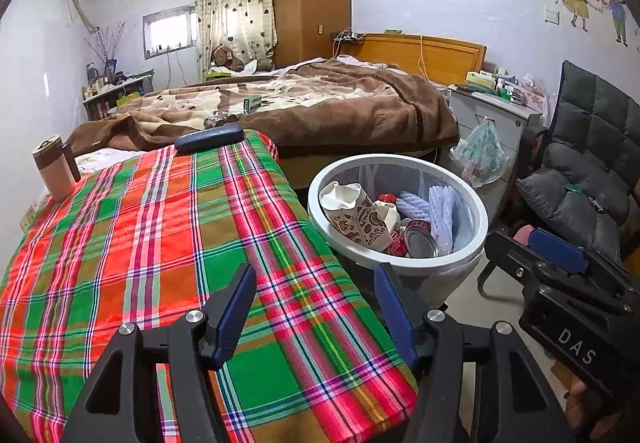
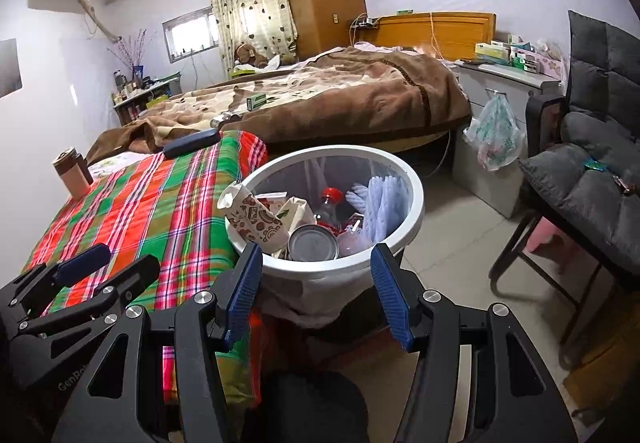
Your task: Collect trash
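Both tools are seen released and carrying nothing: the left tool (image 1: 316,307) is held over the plaid-covered desk (image 1: 132,243), the right tool (image 2: 316,289) is held just short of the white bin (image 2: 414,211). The trash is already gathered in that bin, which stands beside the desk's right edge — a printed paper cup (image 2: 256,221), a tin can (image 2: 313,243), a red-capped bottle (image 2: 330,199) and pale ridged bottles (image 2: 382,203) are piled inside. On the desk only a tumbler (image 1: 54,169) and a dark case (image 1: 210,137) are seen, neither plainly rubbish, so the collecting is judged nearly complete. If more is to be picked up, the bed (image 1: 320,103) should be checked first — small items lie on the blanket but cannot be identified. Each piece should be carried well over the rim before release, since the pile sits high.
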{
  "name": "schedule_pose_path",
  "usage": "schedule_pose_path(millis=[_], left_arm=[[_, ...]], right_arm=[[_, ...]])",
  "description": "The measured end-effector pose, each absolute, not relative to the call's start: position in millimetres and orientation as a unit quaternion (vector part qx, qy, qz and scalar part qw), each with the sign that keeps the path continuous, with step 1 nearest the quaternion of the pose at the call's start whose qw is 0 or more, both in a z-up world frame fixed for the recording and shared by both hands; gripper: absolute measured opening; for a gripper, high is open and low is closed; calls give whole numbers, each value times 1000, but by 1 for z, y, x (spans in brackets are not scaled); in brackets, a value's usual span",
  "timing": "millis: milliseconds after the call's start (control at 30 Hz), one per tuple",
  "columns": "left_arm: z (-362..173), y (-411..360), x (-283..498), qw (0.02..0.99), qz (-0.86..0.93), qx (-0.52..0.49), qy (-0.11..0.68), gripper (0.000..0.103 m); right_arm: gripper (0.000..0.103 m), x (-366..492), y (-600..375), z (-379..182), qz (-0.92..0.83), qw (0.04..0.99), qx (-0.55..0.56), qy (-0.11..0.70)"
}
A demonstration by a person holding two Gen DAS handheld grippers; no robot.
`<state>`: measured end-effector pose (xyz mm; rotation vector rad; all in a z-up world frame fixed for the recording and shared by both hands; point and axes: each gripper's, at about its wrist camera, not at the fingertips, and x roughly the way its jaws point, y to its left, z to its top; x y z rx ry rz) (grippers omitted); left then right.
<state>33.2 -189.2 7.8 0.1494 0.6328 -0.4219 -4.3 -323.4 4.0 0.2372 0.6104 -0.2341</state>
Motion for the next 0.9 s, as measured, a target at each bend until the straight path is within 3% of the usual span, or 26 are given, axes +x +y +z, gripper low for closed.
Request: schedule_pose_path(millis=[900], left_arm=[[10, -185, 30, 928, -200, 68, 307, 61]], right_arm=[[58, -8, -320, 10, -115, 941, 115, 296]])
